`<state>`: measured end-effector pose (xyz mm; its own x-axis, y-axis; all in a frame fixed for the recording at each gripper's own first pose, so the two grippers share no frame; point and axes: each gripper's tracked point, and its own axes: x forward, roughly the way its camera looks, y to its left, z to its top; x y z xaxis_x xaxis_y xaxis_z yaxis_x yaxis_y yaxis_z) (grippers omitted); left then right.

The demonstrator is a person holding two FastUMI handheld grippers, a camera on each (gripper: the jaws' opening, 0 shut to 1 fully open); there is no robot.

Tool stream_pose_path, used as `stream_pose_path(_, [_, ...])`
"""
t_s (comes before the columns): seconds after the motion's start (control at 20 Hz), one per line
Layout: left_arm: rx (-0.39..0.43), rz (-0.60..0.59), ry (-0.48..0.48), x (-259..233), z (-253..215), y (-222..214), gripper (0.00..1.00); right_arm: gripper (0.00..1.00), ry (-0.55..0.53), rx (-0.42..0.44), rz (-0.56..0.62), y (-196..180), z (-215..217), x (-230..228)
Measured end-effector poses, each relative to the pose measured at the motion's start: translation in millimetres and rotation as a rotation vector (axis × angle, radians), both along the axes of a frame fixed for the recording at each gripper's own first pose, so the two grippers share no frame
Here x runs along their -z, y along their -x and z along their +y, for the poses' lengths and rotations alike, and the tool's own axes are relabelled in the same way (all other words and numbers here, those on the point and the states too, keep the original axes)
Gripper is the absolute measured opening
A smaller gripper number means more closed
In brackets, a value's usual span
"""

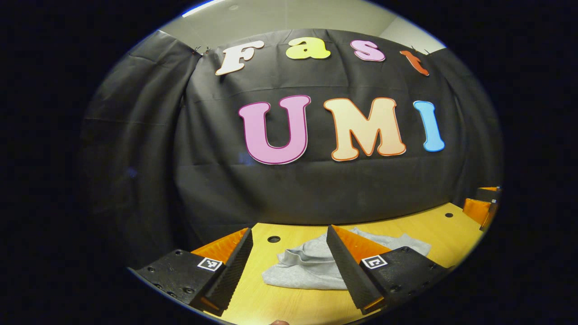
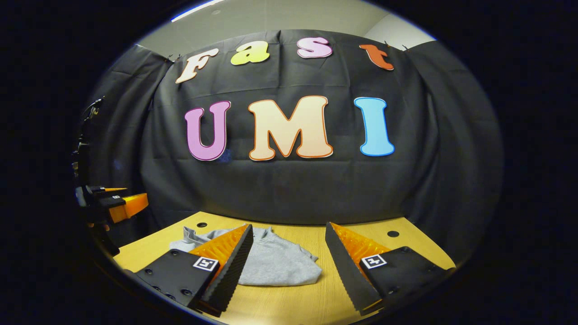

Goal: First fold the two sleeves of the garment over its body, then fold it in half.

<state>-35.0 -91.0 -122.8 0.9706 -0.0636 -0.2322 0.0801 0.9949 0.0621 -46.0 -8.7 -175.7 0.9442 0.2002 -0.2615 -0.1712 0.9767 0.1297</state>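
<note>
While both sets of tongs hang spread apart above it, the grey garment [image 1: 311, 266] lies folded into a compact, rumpled bundle on the wooden bench [image 1: 406, 230], between the left tongs [image 1: 289, 271] and right tongs [image 2: 286, 271].

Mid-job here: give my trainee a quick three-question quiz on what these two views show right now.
1. True or false: the left hand-held gripper is shut on the grey garment.
2. Multiple choice: the garment lies on (a) a wooden table, (b) a metal tray, (c) the floor.
3. Fill in: the right hand-held gripper has its fingers ____.

Key: 1 false, it is open and above the cloth. 2 a, the wooden table. 3 open.
</note>
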Motion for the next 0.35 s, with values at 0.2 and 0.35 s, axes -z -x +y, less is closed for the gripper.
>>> stream_pose_path(0.2, [0.017, -0.007, 0.019, -5, 6, 14, 0.95, 0.99, -0.027, 0.035, -0.044, 17, 2, -22])
stream_pose_path(0.35, [0.034, -0.022, 0.01, -13, 12, 17, 1.0, 0.99, -0.013, 0.052, -0.079, 17, 2, -35])
